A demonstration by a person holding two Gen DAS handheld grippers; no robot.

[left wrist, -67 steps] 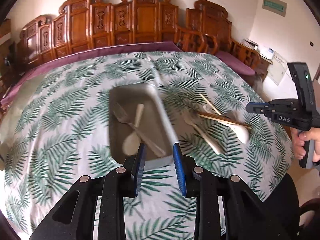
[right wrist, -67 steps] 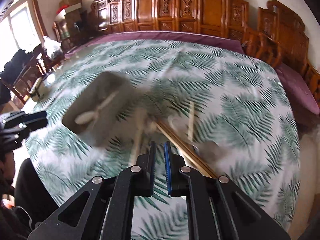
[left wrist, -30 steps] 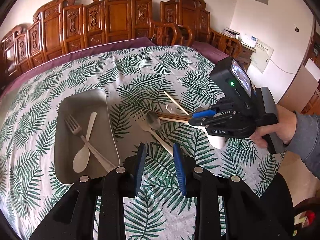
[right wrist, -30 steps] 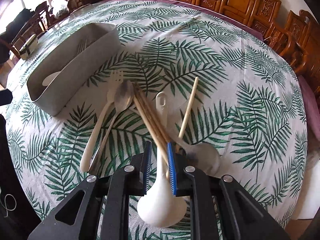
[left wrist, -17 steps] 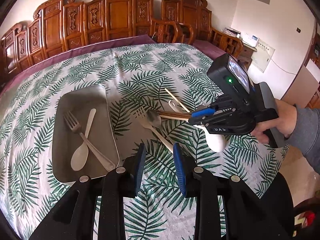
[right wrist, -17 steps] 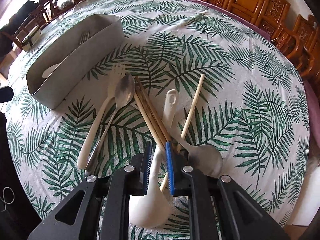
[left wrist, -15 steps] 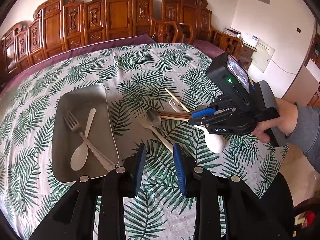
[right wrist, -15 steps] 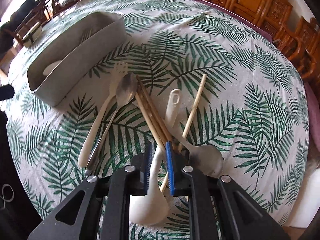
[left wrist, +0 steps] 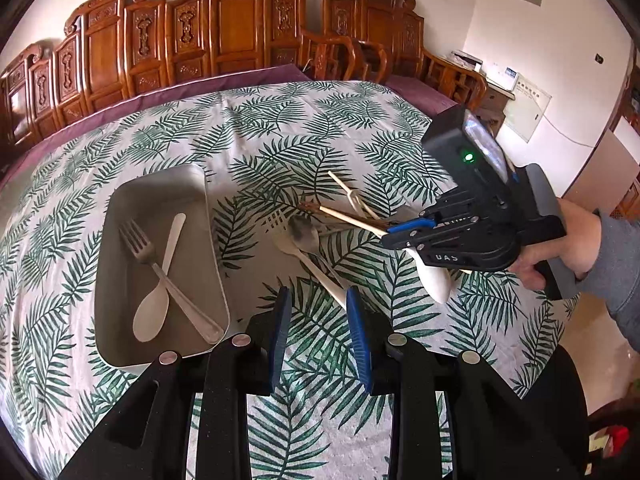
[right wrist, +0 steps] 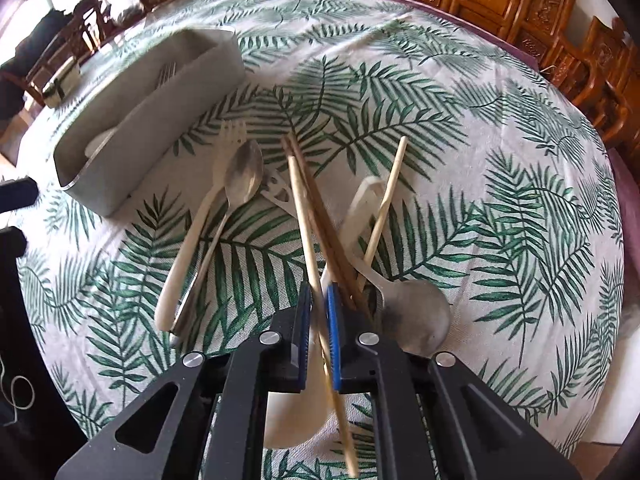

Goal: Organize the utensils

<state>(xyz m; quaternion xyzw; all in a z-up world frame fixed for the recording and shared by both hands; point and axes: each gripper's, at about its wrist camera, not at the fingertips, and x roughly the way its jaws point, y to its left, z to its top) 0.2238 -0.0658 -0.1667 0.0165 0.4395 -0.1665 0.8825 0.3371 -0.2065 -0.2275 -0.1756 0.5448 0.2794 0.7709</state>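
A grey tray (left wrist: 120, 192) (right wrist: 132, 160) holds a metal fork (left wrist: 160, 268) and a cream spoon (left wrist: 154, 304). To its right lies a pile of utensils: a cream fork (right wrist: 192, 236), a metal spoon (right wrist: 240, 184), brown chopsticks (right wrist: 320, 216), a white ladle (right wrist: 356, 212), another metal spoon (right wrist: 416, 316). My right gripper (right wrist: 318, 300) (left wrist: 404, 228) is shut on a pale chopstick (right wrist: 304, 216) and lifts it off the pile. My left gripper (left wrist: 316, 312) is open and empty, above the cloth in front of the pile.
The round table has a palm-leaf cloth (left wrist: 280, 128). Carved wooden chairs (left wrist: 240, 28) ring its far side. A second pale chopstick (right wrist: 386, 196) lies across the ladle. The table's near edge is close behind both grippers.
My right gripper came down onto the pile, closed on the pale chopstick and has raised it a little. My left gripper has hardly moved over the last second.
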